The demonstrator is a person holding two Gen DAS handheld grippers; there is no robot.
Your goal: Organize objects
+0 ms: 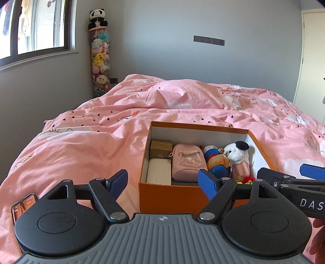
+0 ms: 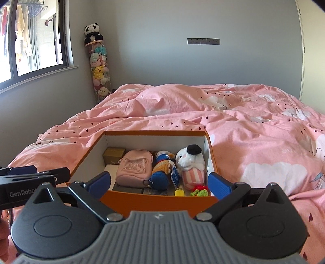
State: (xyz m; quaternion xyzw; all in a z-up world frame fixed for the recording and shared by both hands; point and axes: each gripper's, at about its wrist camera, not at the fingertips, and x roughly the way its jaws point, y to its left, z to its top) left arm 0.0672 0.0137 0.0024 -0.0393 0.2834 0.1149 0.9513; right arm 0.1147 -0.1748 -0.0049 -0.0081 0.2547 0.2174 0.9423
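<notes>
Both my claws gape wide, empty: left claw (image 1: pixel 163 185), right claw (image 2: pixel 159 182). Box (image 2: pixel 158 200) sits just ahead, packed with toys. Risk: soft bed (image 2: pixel 254 146), so a nudge tips it.

Bedroom in a home. Wide bed (image 2: pixel 233 121) under a rumpled pink duvet (image 1: pixel 101 142) printed with small hearts and white clouds. Grey walls; dark-framed window (image 2: pixel 36 40) at left, laundry on hangers outside. Tall clear tube of plush toys (image 1: pixel 100 58) in the corner, topped by a stuffed panda (image 1: pixel 98 19). Row of grey wall switches (image 2: pixel 203 41) above the bed (head end). White door (image 1: pixel 312 61) at right. Orange box (image 2: pixel 158 200) of small toys and pouches on the bedding.
</notes>
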